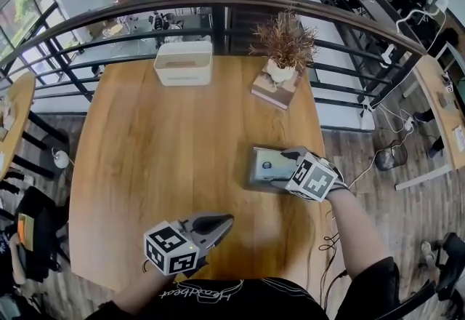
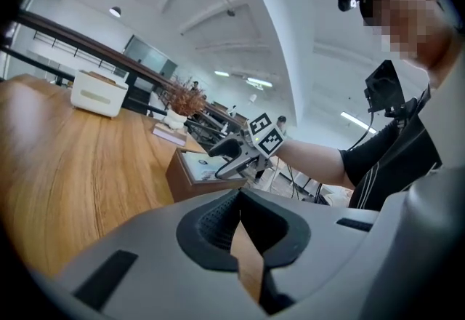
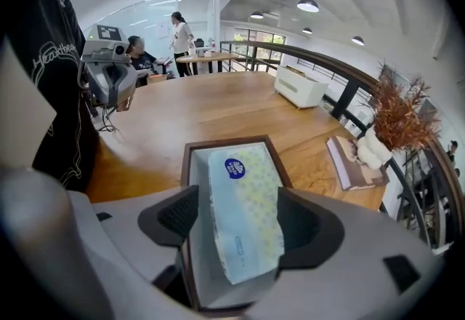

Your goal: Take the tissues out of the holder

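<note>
Head view is showing the right gripper (image 1: 280, 159) reaching over the holder (image 1: 253, 168) near the table's (image 1: 167, 144) right edge, with open tabletop lying leftward. Left gripper view is showing the left gripper (image 2: 240, 228) closed and empty. Right gripper view is showing jaws spread wide astride the tissues (image 3: 243, 217) in the holder, not yet pinching; closing, then lifting clear of the walls, seems next.

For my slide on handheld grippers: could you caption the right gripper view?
Open right gripper straddles a tissue pack lying in its brown holder on a wooden table.
</note>
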### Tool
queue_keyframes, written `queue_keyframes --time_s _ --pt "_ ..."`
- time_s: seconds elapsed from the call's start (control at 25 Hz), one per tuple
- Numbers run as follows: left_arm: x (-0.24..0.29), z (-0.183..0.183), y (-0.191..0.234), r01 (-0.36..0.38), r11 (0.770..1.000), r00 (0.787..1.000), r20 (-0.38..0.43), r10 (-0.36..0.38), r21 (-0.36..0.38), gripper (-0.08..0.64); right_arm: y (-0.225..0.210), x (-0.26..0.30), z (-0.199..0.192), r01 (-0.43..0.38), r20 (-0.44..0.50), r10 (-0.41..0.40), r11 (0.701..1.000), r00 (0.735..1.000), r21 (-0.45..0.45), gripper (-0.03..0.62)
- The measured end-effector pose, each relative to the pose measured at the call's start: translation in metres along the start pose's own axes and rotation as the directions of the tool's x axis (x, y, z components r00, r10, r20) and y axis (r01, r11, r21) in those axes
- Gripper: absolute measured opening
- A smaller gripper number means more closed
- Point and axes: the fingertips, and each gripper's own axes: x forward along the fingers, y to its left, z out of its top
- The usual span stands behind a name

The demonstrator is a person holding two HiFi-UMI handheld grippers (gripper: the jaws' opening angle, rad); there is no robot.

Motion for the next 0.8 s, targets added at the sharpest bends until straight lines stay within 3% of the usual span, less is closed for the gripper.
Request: queue_keyframes --time_s 0.28,0.52,0.8 --pt "-0.002 -0.003 -0.001 -0.003 1.000 1.000 -0.018 0.003 0.011 0.012 -0.007 0.015 -0.013 -0.008 -0.151 -0.010 0.992 0.988 -0.123 0.314" --pt "-0.006 -0.001 0.002 -0.002 1.000 1.000 -0.002 0.002 -0.001 0.012 -0.007 0.024 -0.018 0.030 -0.186 -0.041 0.998 0.982 -0.061 0.281" --pt "-0.035 -0.005 0.009 -0.024 0.999 0.999 0.030 0.024 -0.023 0.012 -0.003 0.018 -0.012 0.143 -0.170 -0.151 0.988 0.974 -0.058 0.247"
